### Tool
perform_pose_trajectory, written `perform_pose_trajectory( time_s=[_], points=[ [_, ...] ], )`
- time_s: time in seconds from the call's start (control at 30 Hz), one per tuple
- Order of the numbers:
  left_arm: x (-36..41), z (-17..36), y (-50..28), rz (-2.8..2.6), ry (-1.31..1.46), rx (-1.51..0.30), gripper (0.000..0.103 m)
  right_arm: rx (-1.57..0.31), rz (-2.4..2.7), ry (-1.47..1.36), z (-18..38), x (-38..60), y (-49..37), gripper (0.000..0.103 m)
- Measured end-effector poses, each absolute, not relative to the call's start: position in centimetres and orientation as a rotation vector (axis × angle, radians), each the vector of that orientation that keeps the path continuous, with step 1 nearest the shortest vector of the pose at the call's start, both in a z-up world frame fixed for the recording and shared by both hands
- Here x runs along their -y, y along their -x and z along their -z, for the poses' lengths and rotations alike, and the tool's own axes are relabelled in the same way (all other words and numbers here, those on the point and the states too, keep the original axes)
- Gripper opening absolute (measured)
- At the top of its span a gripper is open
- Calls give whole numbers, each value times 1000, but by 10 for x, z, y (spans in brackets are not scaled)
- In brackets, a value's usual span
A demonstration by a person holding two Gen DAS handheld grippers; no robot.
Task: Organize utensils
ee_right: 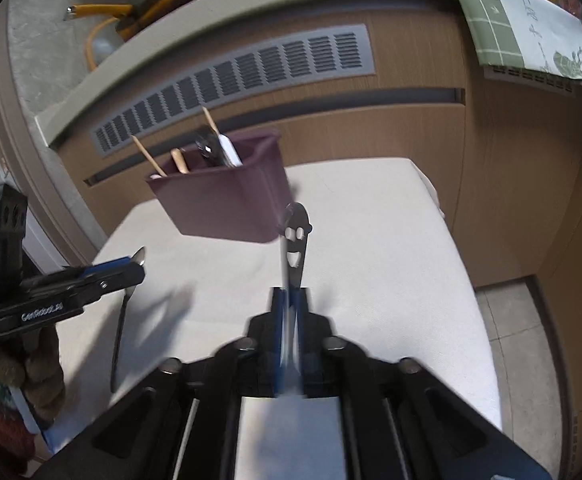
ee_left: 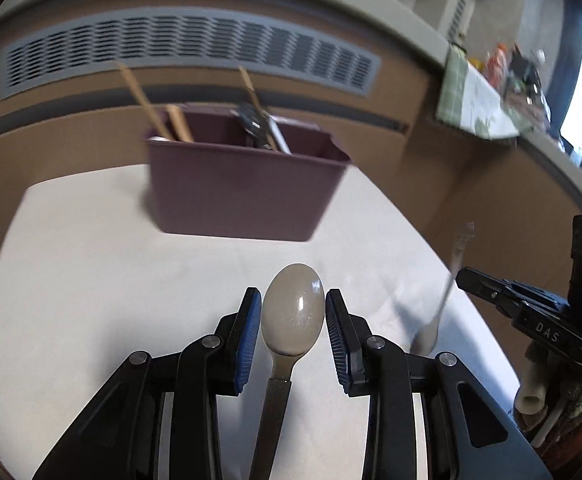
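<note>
A maroon utensil bin [ee_left: 243,188] stands at the far side of the white table [ee_left: 91,280], holding wooden chopsticks [ee_left: 143,100] and dark utensils [ee_left: 259,124]; it also shows in the right wrist view [ee_right: 227,204]. My left gripper [ee_left: 293,312] is open, its blue pads either side of a metal spoon [ee_left: 293,314] lying on the table. My right gripper [ee_right: 289,304] is shut on a metal utensil with a smiley-face cutout [ee_right: 295,240], held above the table near the bin's right corner. The right gripper [ee_left: 491,292] also shows in the left wrist view.
A brown cabinet with a grey vent grille [ee_left: 191,52] runs behind the table. A green and white cloth [ee_right: 531,20] hangs on the counter to the right. The table's right edge [ee_right: 475,280] drops to a tiled floor.
</note>
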State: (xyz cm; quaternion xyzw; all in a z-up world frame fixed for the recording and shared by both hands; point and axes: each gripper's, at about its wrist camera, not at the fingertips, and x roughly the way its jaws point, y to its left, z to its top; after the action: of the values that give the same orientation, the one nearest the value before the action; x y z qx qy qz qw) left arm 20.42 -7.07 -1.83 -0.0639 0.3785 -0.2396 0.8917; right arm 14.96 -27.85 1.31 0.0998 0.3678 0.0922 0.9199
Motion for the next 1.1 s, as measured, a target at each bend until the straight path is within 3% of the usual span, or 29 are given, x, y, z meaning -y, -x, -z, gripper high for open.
perform_pose_trajectory(
  time_s=[0.27, 0.33, 0.57, 0.63, 0.7, 0.87, 0.9, 0.93, 1.1],
  points=[
    [38, 9, -208, 451, 220, -750, 34, -826, -188, -173, -12, 269, -155, 6],
    [34, 10, -208, 435, 242, -752, 34, -887, -160, -189, 6, 275, -155, 22],
    [17, 21, -207, 400, 293, -771, 34, -1005, -140, -226, 52, 267, -130, 26],
    [14, 23, -208, 391, 305, -775, 34, -980, -132, -166, 53, 255, -124, 38],
    [13, 24, -208, 379, 319, -776, 34, -967, -114, -103, 54, 242, -126, 43],
    [8, 23, -203, 354, 330, -763, 34, -953, -16, -43, 57, 230, -149, 44],
    [7, 22, -202, 348, 329, -760, 34, -951, -9, -33, 57, 230, -150, 41],
    [6, 21, -199, 342, 327, -755, 34, -948, -6, -21, 56, 229, -152, 26],
    [7, 12, -188, 323, 303, -718, 34, -817, -16, 58, 22, 227, -139, 26]
  ],
)
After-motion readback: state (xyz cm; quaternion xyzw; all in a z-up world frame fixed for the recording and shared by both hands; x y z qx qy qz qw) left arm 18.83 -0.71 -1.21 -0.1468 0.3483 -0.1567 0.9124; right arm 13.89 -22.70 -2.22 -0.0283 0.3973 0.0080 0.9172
